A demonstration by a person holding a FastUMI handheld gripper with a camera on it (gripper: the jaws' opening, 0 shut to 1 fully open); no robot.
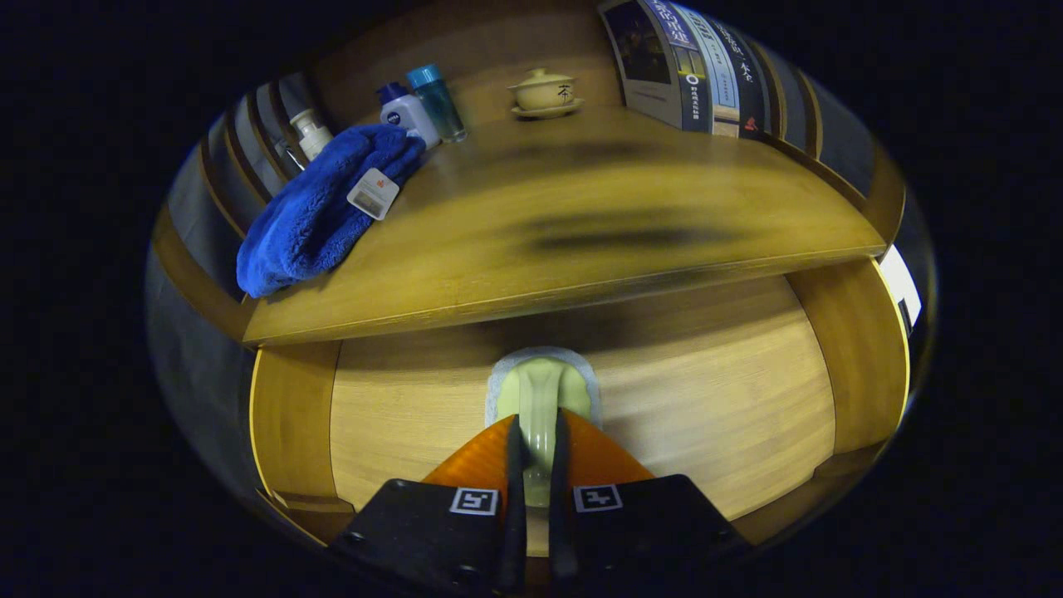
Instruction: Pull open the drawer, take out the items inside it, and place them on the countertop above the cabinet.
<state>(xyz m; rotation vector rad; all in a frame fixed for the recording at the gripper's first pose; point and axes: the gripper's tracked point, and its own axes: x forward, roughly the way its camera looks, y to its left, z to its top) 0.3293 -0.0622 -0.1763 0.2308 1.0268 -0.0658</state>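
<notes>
- The gripper [536, 436] has its fingers pinched narrow on the pale green drawer handle [538, 397], which sits between them on the drawer front [706, 399].
- Above and beyond the fingers lies the countertop [581, 224].
- Risk: pulling off-axis could slip the smooth handle from the pads.

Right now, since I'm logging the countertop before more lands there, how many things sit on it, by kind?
Bottles: 3 (pump bottle, white bottle, blue-capped bottle)
Towels: 1 (blue towel)
Lidded cups: 1 (lidded cup on saucer)
Total: 5
The gripper grips the drawer handle.
</notes>
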